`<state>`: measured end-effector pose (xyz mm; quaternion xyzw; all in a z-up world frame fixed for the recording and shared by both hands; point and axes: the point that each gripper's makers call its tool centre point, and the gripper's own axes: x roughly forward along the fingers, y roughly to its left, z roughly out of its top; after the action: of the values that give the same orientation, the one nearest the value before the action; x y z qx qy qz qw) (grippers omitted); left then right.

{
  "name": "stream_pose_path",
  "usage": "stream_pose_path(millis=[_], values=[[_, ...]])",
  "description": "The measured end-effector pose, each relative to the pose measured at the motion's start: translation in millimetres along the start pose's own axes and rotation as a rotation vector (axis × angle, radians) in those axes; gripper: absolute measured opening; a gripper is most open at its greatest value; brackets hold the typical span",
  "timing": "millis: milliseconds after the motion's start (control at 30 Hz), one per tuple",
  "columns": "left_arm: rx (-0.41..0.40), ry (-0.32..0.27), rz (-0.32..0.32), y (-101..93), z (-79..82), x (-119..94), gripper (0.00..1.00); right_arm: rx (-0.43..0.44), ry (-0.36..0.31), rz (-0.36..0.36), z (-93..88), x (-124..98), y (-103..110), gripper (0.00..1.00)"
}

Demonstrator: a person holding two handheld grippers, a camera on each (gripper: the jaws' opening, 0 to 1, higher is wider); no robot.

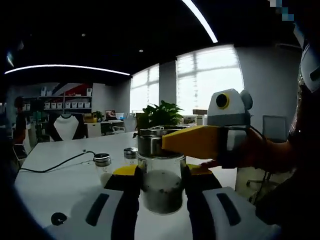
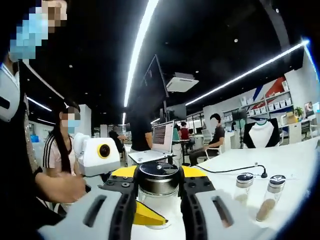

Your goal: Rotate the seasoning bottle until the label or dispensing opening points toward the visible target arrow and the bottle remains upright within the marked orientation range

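We work on a white table (image 1: 65,175) in a bright office with large windows, shelving and a potted plant (image 1: 161,115) beyond. Our left hand-held gripper (image 1: 162,187) clamps the glass body of the upright seasoning bottle (image 1: 161,186); our right hand-held gripper (image 2: 159,187) closes on its metal cap (image 2: 158,177). Two small shakers (image 1: 102,161) stand just ahead-left of the left hand-held gripper, near a black cable (image 1: 55,165). The table's far edge lies well beyond.
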<state>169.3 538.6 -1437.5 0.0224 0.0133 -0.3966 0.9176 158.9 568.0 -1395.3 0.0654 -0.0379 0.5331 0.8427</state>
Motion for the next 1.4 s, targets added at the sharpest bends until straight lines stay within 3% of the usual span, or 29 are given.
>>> stream_pose_path(millis=[67,200,333,400,567,767,800,967,1100,1233,1333,1400], values=[[0.046,-0.003,0.071,3.8,4.9,2,0.36,-0.056,-0.033,-0.043,5.9,3,0,0.29],[0.066,-0.018,0.153,6.7,11.8,3,0.36,-0.109,-0.039,-0.102,11.8,8,-1,0.30],[0.057,-0.011,0.165,9.9,12.6,1,0.36,-0.103,-0.034,-0.081,12.8,10,-1,0.30],[0.063,-0.006,0.161,10.6,11.4,0,0.36,-0.051,-0.038,-0.056,11.4,10,-2,0.30],[0.063,0.012,0.107,7.4,7.6,-5,0.36,0.001,-0.019,0.042,6.6,6,2,0.29],[0.039,0.008,-0.066,-8.5,9.9,-11,0.36,0.048,-0.022,0.262,9.5,-4,13,0.29],[0.000,-0.014,-0.108,-12.3,14.1,-12,0.36,0.044,-0.029,0.279,10.7,-4,15,0.29],[-0.040,-0.046,-0.258,-26.5,21.6,-17,0.36,0.073,-0.051,0.462,19.3,-14,31,0.29],[-0.033,-0.034,-0.271,-29.5,20.9,-14,0.36,0.047,-0.033,0.512,18.6,-16,36,0.29],[-0.026,-0.055,-0.247,-30.1,25.2,-13,0.36,0.034,-0.049,0.504,23.2,-17,36,0.29],[-0.029,-0.059,-0.208,-28.5,28.2,-10,0.36,0.014,-0.064,0.461,25.6,-16,35,0.29],[-0.009,-0.040,-0.130,-18.8,25.2,-7,0.36,-0.036,-0.048,0.383,22.8,-12,28,0.29]])
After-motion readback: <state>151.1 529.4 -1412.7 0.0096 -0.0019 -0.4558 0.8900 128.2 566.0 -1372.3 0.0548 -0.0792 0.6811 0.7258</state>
